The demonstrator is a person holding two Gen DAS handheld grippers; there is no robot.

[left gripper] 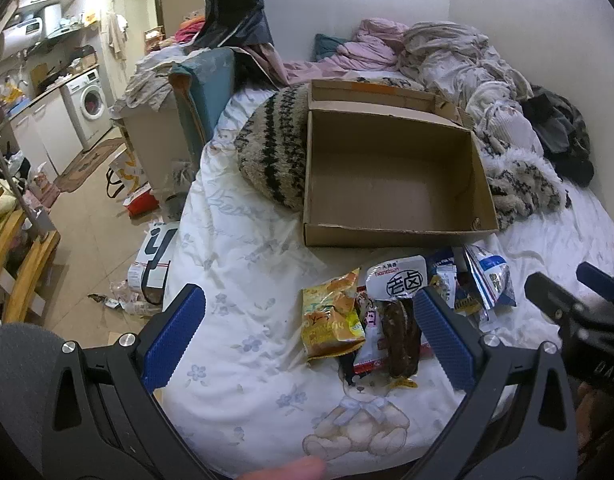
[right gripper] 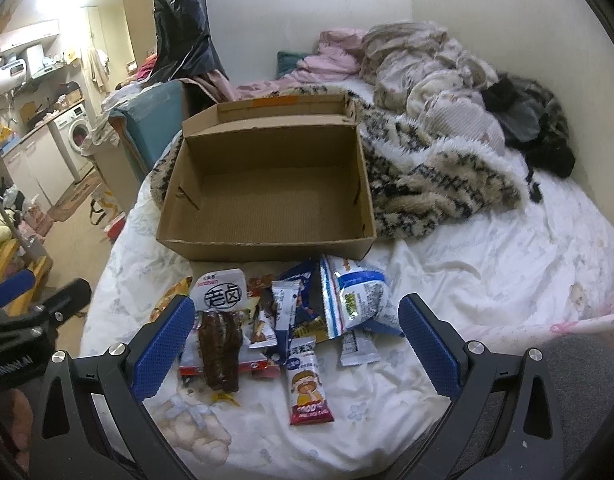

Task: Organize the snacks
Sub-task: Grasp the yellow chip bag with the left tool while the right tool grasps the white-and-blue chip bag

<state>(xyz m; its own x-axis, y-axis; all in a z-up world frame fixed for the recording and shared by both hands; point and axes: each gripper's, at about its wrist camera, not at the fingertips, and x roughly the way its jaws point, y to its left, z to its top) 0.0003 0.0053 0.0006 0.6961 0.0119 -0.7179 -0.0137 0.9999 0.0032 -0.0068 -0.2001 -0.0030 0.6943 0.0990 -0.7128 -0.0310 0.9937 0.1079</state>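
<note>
Both tools idle over the bed, nothing picked yet. Left gripper (left gripper: 311, 344) has its jaws spread wide and empty; right gripper (right gripper: 295, 348) likewise spread, empty. Snack pile (right gripper: 283, 320) lies on the white bedsheet (right gripper: 467, 280), heaped just in front of the open cardboard box (right gripper: 267, 184), which holds nothing visible. The box sits beyond the pile as seen from either tool, so any packet travels forward, away from the holder. Pile contents, as far as legible: yellow chip bag (left gripper: 333, 316) at the left edge, a dark brown vacuum-packed snack (left gripper: 401, 336) with its long axis running roughly fore-and-aft, in line with the fingers, and a blue-white foil bag (right gripper: 355, 296) toward the right. A slim red-bottomed stick packet (right gripper: 309, 384) lies nearest the right tool, also lengthwise toward it. Judgement: the left tool frames the yellow bag and the brown snack between its fingers; the right is better placed for the stick packet and foil bag. Lengthwise items want a jaw closing across the short axis, which the present alignment allows.
</note>
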